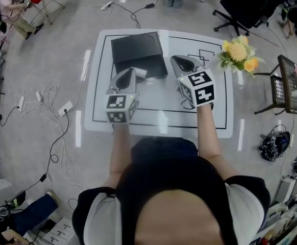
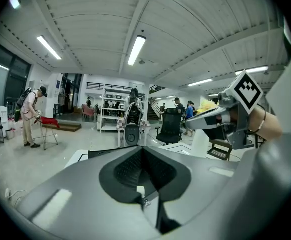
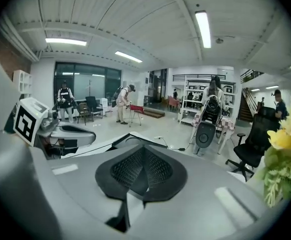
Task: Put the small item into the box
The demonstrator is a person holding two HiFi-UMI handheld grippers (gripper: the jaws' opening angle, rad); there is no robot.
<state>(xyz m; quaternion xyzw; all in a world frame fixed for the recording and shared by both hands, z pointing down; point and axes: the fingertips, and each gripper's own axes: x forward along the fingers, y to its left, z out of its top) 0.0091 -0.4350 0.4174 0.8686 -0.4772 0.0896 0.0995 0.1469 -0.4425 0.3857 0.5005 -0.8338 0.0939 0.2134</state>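
Head view: my left gripper (image 1: 132,71) and right gripper (image 1: 182,60) hover by the box's (image 1: 136,50) near edge. A small white item (image 1: 141,73) lies at that edge, its long axis too small to read. Left gripper view: jaws together. Right gripper view: jaws together, empty. I'd part one pair first, then approach squarely.

The left gripper (image 2: 144,170) fills the lower frame, its ribbed jaws pressed together with nothing between them. Up and to the right of it hangs the right gripper (image 2: 195,123), pointing left, with its marker cube (image 2: 247,91) and a wrist (image 2: 268,124) behind. Just past the left gripper's tips, the dark box (image 2: 103,153) lies on the white table (image 2: 78,157). Well beyond stand an office chair (image 2: 170,126) and a shelf (image 2: 110,116). Far to the left, a person (image 2: 30,116) bends over a red seat (image 2: 49,121).
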